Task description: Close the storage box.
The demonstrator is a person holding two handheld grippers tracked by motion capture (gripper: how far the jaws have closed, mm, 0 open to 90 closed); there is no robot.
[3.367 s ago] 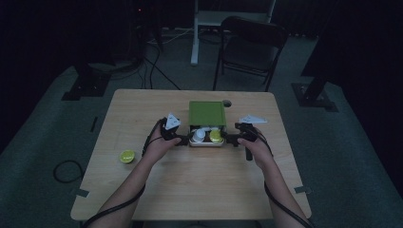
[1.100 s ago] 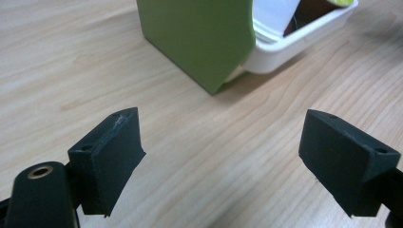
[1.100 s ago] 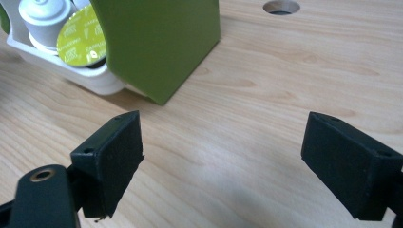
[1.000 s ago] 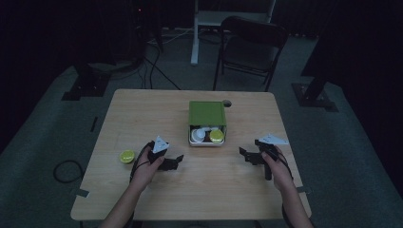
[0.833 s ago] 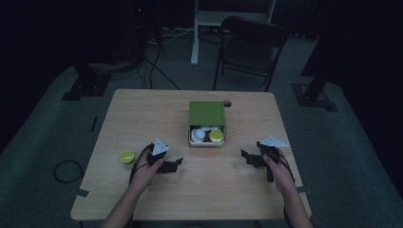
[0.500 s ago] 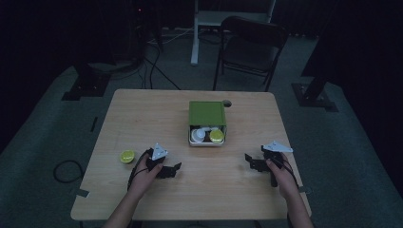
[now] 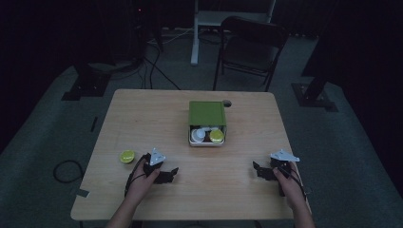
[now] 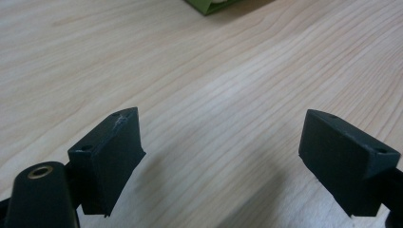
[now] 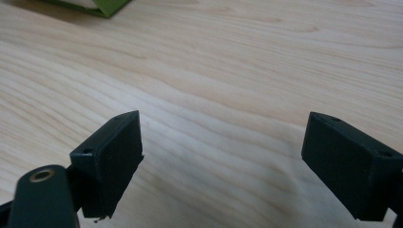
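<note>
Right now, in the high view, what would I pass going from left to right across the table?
Small yellow-green lid → left gripper → green box with its round things inside → right gripper, all on the wooden table.

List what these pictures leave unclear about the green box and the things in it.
- Green box, high view: its lid hides most of the inside; the white and yellow-green round things are too small and dim to identify.
- Left gripper view: the box is cut off by the top edge.
- Right gripper view: the box is likewise cut off.
</note>
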